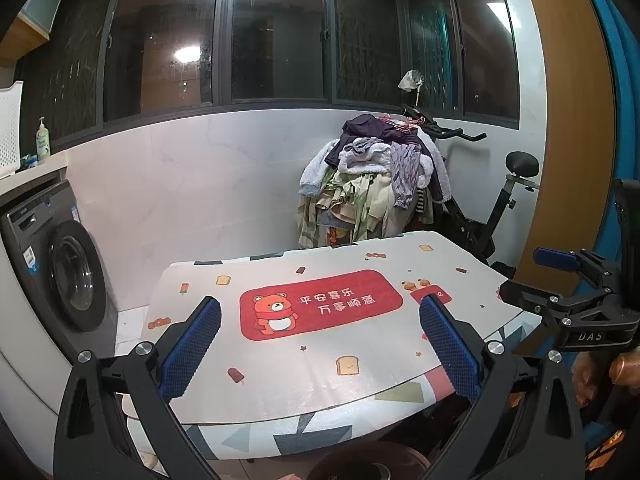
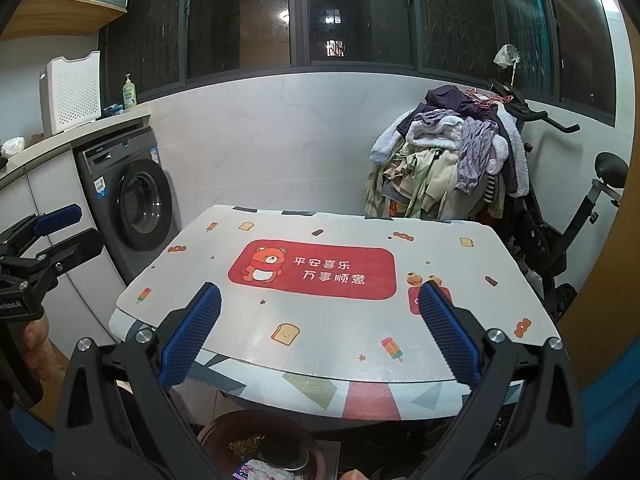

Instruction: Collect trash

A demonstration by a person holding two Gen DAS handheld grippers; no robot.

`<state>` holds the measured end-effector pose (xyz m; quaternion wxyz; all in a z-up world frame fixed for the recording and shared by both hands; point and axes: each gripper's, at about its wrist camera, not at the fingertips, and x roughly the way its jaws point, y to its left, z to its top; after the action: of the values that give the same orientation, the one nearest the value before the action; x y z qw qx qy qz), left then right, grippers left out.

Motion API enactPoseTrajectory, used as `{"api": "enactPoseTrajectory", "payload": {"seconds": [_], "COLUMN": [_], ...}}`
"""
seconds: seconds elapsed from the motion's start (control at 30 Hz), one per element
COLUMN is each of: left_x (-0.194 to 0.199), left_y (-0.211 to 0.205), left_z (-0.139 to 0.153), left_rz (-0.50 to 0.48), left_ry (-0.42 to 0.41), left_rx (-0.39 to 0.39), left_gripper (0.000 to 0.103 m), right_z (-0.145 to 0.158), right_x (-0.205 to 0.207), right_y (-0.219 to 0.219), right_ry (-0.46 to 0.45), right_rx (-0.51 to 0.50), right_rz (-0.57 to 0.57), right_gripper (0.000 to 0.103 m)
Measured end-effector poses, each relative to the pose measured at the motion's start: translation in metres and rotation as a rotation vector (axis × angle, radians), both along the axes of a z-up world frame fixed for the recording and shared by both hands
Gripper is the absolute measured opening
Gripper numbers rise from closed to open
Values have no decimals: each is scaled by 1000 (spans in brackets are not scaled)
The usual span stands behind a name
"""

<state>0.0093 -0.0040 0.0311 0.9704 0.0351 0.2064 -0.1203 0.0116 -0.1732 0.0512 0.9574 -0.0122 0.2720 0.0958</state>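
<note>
My left gripper point(image 1: 320, 304) is open over the near edge of a small table point(image 1: 280, 372), with nothing between its blue pads. The right gripper point(image 2: 319, 290) is open too, above the same table point(image 2: 340, 328), and holds nothing. Each shows in the other's view: the right gripper point(image 1: 520, 274) at the right edge, the left gripper point(image 2: 90, 226) at the far left. The table mat shows only printed pictures and a red bear panel. Below the near table edge stands a round brown bin point(image 2: 218, 432) with crumpled wrappers point(image 2: 260, 470) and scraps inside; its rim point(image 1: 360, 460) also shows in the left wrist view.
A washing machine point(image 2: 136, 204) stands left of the table under a counter with a soap bottle point(image 2: 129, 92) and a white basket point(image 2: 74, 92). A heap of clothes point(image 1: 372, 184) on an exercise bike point(image 1: 500, 208) stands behind the table at right. A hand point(image 1: 624, 368) holds the right gripper.
</note>
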Motion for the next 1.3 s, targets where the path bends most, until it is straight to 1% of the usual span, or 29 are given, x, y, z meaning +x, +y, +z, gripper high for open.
{"api": "enactPoseTrajectory", "payload": {"seconds": [0.67,1.3], "left_x": [3,2], "left_y": [1,2], "left_z": [-6,-7], "left_rz": [13,11], "left_ry": [-1,-4], "left_rx": [14,12], "left_gripper": [97,97], "right_z": [-7,-3], "right_x": [-1,0], "right_y": [-4,-10], "right_ry": [6,-1], "right_rx": [0,1], "right_rz": [-14,-36], "right_gripper": [97,97]}}
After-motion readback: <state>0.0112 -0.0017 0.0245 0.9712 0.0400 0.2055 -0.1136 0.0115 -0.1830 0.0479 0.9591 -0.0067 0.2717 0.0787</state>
